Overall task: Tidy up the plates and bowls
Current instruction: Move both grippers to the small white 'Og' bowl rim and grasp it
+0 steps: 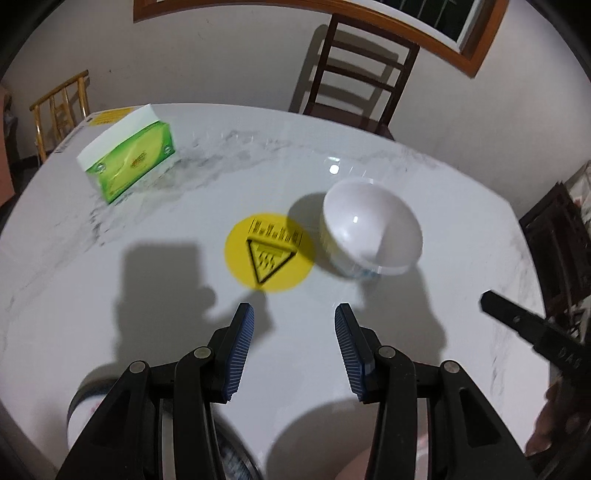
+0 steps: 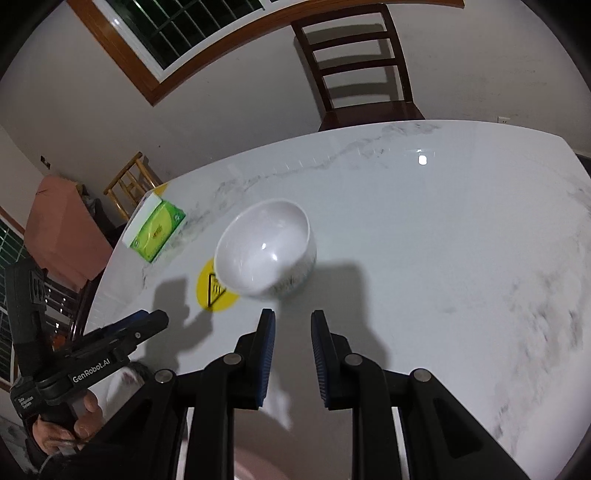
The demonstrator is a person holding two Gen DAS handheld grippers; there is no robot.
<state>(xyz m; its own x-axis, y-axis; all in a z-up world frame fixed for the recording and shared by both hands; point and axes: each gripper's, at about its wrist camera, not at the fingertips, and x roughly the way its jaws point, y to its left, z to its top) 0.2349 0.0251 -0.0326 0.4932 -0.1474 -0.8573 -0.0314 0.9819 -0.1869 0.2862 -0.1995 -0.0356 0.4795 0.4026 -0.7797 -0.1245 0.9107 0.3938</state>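
White bowl point(image 1: 373, 227) sat on the marble bench point(image 1: 184, 295) just beside the yellow sticker point(image 1: 269, 253) — tilted, mouth facing the cameras. Left gripper point(image 1: 294, 315) hovered near it, fingers spread, holding nothing. Right gripper point(image 2: 293, 321) was also apart and empty — bowl just ahead of its tips. Green tissue box point(image 1: 129, 162) stood well apart at the far left edge. Dark chair point(image 2: 362, 66) behind bench.

Home dining rm: marble-look dining table point(image 2: 424, 229) w/ dark wooden chair point(image 2: 362, 70) pulled up, tissue box point(image 1: 129, 162), wood-framed barred window point(image 2: 192, 33), plain plaster walls.
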